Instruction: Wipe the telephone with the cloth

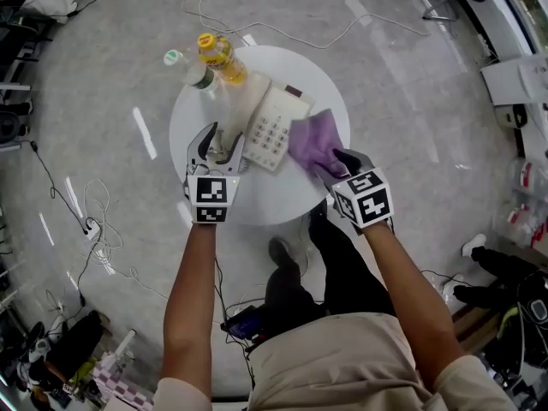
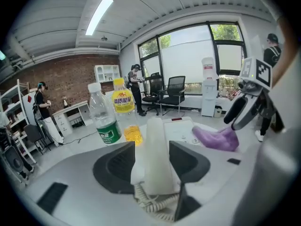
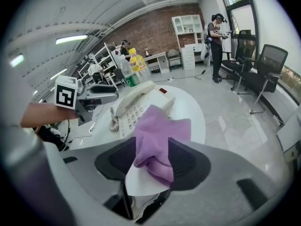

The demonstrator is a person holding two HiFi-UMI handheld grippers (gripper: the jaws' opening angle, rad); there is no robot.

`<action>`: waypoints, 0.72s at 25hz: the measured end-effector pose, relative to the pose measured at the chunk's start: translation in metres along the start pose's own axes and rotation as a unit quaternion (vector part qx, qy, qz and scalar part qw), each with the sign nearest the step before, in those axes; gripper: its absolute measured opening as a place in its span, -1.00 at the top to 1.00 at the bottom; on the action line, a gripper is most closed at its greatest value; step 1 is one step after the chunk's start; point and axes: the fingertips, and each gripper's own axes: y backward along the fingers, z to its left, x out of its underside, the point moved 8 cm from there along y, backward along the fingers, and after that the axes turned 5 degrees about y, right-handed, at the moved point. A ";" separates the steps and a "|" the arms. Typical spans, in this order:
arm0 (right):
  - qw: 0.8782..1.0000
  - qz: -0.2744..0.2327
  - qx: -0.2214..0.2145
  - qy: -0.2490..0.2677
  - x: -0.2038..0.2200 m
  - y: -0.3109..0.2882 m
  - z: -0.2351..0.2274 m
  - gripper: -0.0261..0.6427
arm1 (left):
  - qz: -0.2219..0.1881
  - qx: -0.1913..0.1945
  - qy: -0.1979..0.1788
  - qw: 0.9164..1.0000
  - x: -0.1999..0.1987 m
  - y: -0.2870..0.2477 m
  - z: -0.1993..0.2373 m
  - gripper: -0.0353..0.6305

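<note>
- Cloth (image 1: 312, 144), right of centre on the worktop (image 1: 257, 199), lay loose between the wide right tongs (image 3: 153, 160), lapping the telephone (image 1: 276, 120).
- Left tongs (image 1: 221, 144) clamped the handset (image 2: 155, 140), likely steadying it for wiping.
- Yellow bottle (image 1: 221, 56) stood beyond, clear.

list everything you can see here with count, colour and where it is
table: 1, white, round, mid-floor
telephone: 1, white, on the table
handset: 1, white, on the telephone
cloth: 1, purple, on the table against the telephone
water bottle: 1, clear, green label, table's far side
drink bottle: 1, yellow, beside the water bottle
office chairs: 2, black, by the windows
left hand-held gripper: 1, closed on the handset
right hand-held gripper: 1, jaws apart, cloth between them
</note>
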 end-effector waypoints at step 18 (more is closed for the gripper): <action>0.945 -0.294 -0.039 0.142 -0.147 0.201 0.132 0.95 | -0.158 0.025 0.099 0.982 -0.144 0.269 0.042 0.81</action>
